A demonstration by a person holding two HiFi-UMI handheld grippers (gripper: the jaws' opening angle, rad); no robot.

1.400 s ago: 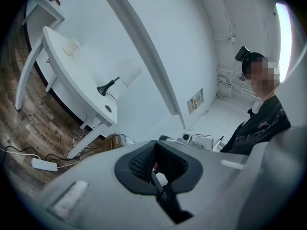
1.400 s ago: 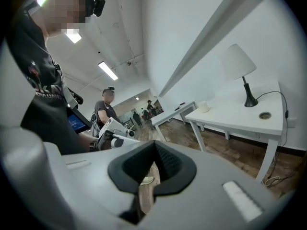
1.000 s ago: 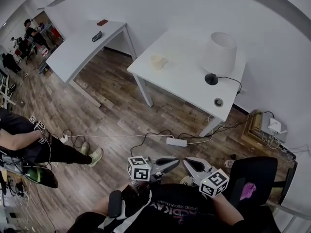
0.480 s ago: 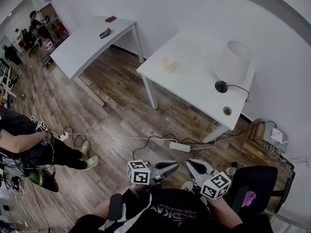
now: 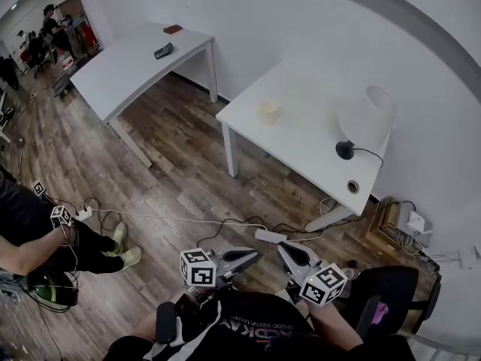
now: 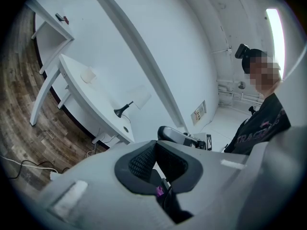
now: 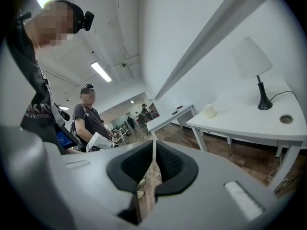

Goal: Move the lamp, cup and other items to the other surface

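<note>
Shifted right in view, white table (image 5: pixel 301 143) carries lamp (image 5: pixel 367 113), cup (image 5: pixel 268 112).

Partial "TRAC" on person's dark shirt (image 6: pixel 256 128)

Near white worktop (image 5: pixel 301 138): cup (image 5: pixel 268 112) at one end, lamp (image 5: pixel 364 119) at the other. Far worktop (image 5: pixel 124 74): dark flat item (image 5: pixel 162 50), small reddish item (image 5: pixel 173 29). Wooden floor (image 5: pixel 173 171): power strip (image 5: pixel 269 236).

Head view high, looking steeply down, both gripper views low, all sharing the far table (image 5: pixel 308 138)
</note>
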